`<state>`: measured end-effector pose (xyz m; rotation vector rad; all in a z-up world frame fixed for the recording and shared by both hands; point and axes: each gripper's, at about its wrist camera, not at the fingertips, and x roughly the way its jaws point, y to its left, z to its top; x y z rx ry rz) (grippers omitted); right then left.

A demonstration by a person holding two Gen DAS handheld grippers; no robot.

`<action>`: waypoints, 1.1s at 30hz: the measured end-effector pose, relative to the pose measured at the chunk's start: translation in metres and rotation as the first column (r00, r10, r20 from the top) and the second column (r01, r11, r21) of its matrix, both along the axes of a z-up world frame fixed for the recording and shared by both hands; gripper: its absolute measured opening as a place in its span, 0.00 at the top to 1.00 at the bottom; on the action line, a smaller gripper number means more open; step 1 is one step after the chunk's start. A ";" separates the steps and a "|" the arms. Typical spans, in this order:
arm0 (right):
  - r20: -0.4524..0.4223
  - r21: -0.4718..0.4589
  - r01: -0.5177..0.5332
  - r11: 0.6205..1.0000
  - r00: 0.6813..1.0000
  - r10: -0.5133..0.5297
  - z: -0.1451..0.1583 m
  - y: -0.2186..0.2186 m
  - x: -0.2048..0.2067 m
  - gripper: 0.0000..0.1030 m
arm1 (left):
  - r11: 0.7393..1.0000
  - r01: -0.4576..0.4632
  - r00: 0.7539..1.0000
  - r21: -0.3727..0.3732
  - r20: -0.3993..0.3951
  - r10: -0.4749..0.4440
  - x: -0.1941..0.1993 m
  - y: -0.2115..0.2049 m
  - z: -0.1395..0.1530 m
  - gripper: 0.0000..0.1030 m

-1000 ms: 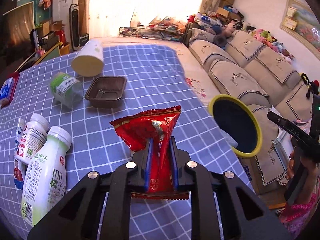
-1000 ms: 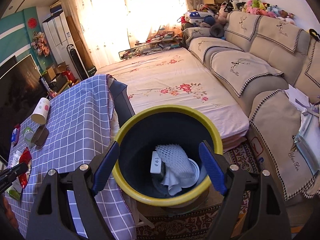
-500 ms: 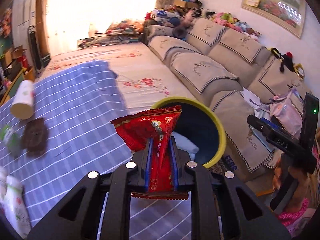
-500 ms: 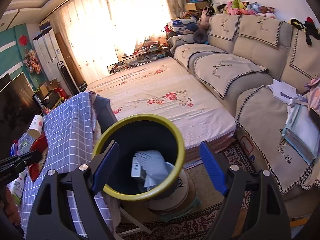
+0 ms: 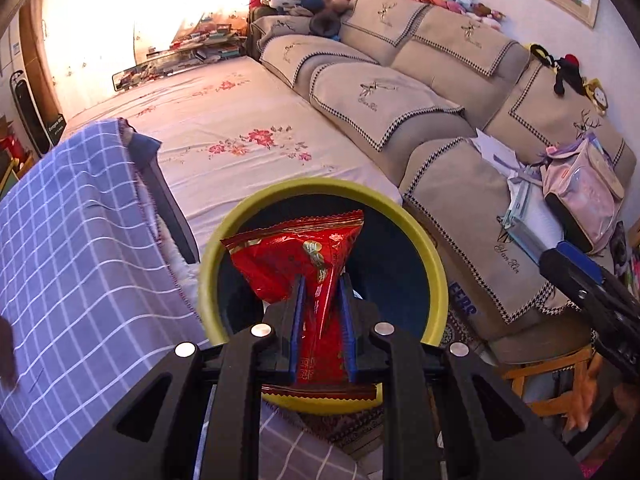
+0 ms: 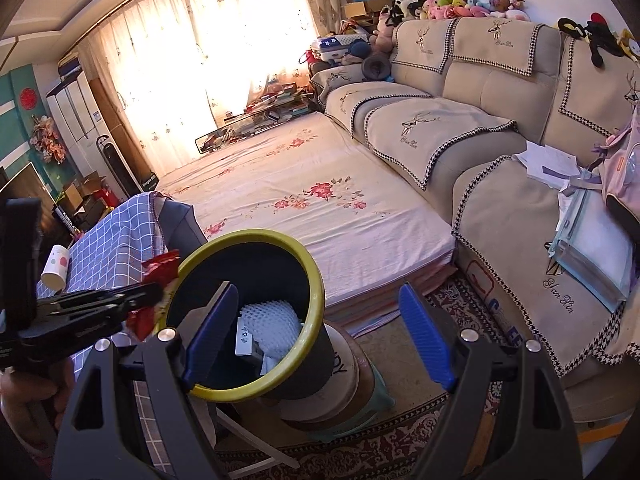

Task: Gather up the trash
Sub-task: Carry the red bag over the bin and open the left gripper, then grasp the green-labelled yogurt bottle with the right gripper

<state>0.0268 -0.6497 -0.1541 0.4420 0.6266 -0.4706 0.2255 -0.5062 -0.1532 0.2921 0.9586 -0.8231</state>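
Red snack wrapper (image 5: 304,256) is sitting clenched upright in your left claw (image 5: 322,312), hanging directly over the yellow-rimmed bin (image 5: 434,264); your right claw (image 6: 320,336) is idling released, nothing between its pads.

A shiny red snack wrapper (image 5: 304,264) is pinched upright in the middle, with its crinkly top edge spread wide. It hangs just over the near rim of the bin (image 5: 434,268). The bin is dark and round with a yellow rim, and white foam netting (image 6: 272,320) lies inside it.
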 end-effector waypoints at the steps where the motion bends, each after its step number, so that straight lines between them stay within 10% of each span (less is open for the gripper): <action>1: -0.001 0.000 0.001 1.000 1.000 -0.001 0.000 0.000 0.000 0.24 | 1.000 0.005 1.000 0.006 -0.007 -0.005 0.002 -0.005 -0.005 0.79; 11: -0.007 -0.016 0.012 1.000 1.000 -0.012 0.007 0.006 0.000 0.22 | 1.000 -0.025 0.999 -0.004 -0.027 0.025 0.020 -0.003 -0.022 0.40; 22: -0.025 -0.032 -0.103 0.994 0.994 0.102 0.015 0.049 0.029 0.21 | 0.972 -0.163 0.973 -0.168 0.137 0.187 -0.009 0.139 0.060 0.12; 28: -0.040 -0.053 -0.297 0.953 0.955 0.295 0.020 0.124 0.075 0.21 | 0.921 -0.302 0.918 -0.246 0.184 0.351 -0.020 0.260 0.102 0.08; 33: -0.052 -0.056 -0.470 0.881 0.883 0.467 0.021 0.200 0.118 0.21 | 0.855 -0.435 0.824 -0.283 0.259 0.505 -0.023 0.363 0.125 0.05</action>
